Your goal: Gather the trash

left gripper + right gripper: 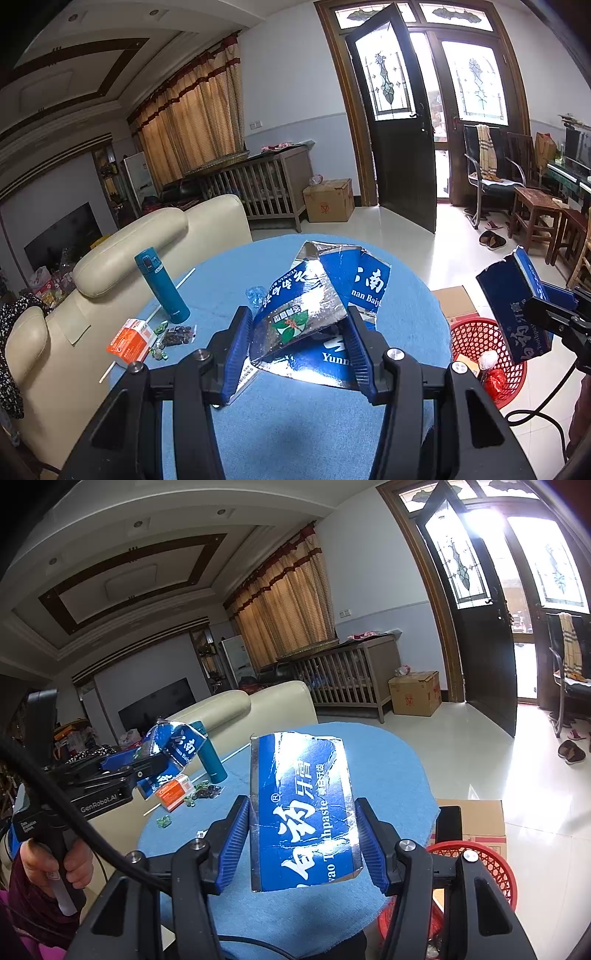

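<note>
Both tools grip torn toothpaste-box pieces: left tool (297, 343) over the tabletop (303, 424), right tool (301, 843) near the red basket (491, 864), thermos (162, 284) far left.

Bench (295, 424): round top under a blue cloth, beside a cream sofa.
Flask (162, 283): teal, upright on the bench's left part; also seen from the right wrist (210, 755).
Orange box (129, 341): lying near the left edge, in front of the flask.
Candy wrappers (159, 349): green, scattered just beside the orange box.
Dark packet (179, 334): flat, between the orange box and the flask's base.
Straw (173, 291): white, lying behind the flask.
Floor (424, 251): pale glossy tile.
Red basket (487, 354): on the floor just right of the bench, trash inside.
Cardboard box (456, 301): on the floor behind the basket.
</note>
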A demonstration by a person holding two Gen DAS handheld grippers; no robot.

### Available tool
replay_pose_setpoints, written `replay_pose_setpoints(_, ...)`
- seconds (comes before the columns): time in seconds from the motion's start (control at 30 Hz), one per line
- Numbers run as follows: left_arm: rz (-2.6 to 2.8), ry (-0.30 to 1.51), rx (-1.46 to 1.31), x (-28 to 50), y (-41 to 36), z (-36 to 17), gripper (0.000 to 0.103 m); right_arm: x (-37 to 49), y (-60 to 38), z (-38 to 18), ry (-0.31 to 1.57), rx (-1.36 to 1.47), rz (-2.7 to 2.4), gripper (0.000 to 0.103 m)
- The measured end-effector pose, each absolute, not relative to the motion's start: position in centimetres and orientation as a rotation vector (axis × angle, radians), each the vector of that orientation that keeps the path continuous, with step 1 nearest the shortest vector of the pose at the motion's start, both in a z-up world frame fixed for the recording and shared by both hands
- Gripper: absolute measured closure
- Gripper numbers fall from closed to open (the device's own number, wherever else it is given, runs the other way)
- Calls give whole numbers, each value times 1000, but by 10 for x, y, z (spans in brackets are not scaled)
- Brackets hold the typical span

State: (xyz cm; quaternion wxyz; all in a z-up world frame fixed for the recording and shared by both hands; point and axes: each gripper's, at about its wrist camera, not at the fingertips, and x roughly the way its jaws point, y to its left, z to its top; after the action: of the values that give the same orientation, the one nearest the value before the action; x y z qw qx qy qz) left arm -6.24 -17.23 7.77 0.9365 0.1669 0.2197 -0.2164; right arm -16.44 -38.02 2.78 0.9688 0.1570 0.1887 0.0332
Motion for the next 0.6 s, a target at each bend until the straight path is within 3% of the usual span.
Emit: replay_pose_setpoints(0.6, -449, 457, 345, -60, -174, 76, 51, -165, -381, 30, 387, 317, 59, 44)
